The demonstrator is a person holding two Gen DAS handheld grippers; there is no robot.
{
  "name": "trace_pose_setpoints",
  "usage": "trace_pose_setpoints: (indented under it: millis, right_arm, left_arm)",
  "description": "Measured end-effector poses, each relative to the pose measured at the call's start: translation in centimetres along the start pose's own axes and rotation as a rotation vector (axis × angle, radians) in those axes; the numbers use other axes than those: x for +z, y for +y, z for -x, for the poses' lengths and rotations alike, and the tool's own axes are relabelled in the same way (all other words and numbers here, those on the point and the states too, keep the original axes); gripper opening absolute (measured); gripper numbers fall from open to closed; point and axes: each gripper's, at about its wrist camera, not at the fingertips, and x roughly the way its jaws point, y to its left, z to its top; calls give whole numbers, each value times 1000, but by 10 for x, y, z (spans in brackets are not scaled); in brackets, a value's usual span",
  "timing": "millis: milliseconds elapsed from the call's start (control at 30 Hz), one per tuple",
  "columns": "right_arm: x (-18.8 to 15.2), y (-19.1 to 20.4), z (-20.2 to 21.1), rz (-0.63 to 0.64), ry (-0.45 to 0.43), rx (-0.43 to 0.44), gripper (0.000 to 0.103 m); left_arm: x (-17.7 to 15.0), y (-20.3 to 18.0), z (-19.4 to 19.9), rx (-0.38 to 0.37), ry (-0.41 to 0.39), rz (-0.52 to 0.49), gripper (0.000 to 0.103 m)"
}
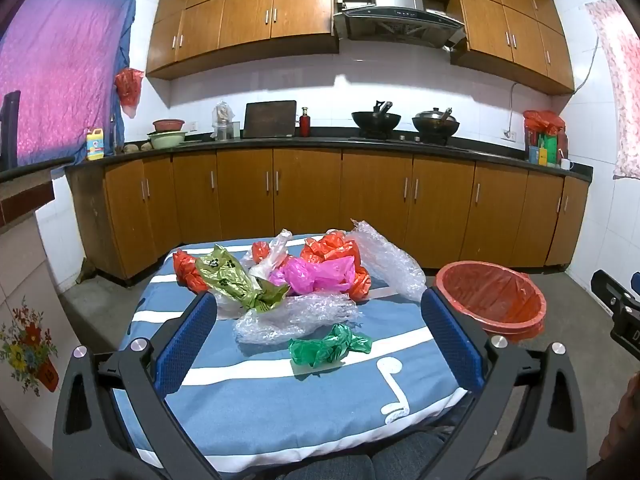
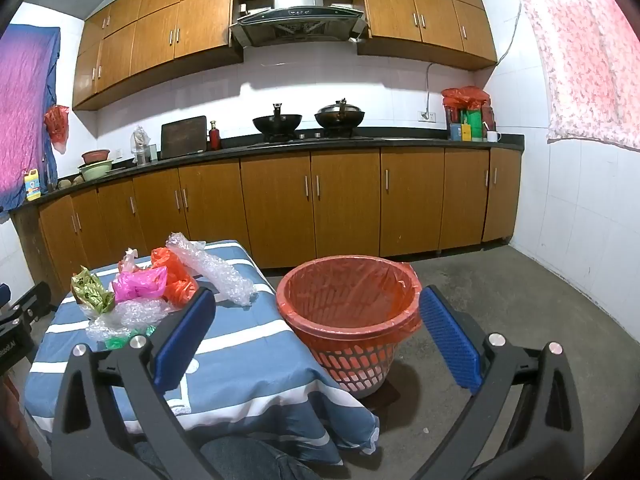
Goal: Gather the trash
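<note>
Kitchen cabinets stand behind a cloth-covered surface (image 1: 248,392) strewn with trash. Nothing has been collected yet: both the left gripper (image 1: 320,332) and right gripper (image 2: 316,332) are held apart and empty. Just ahead of the left gripper lies a green bag (image 1: 328,346); the bin (image 2: 348,304) stands ahead of the right gripper. A forward reach and closing are judged next.
</note>
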Motion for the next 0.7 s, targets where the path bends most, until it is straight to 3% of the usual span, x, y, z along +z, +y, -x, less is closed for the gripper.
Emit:
trace_pose_setpoints:
  millis: [700]
  right_arm:
    - [0, -1, -1, -4, 3, 0, 99]
  left_arm:
    - [0, 0, 0, 0, 1, -2, 101]
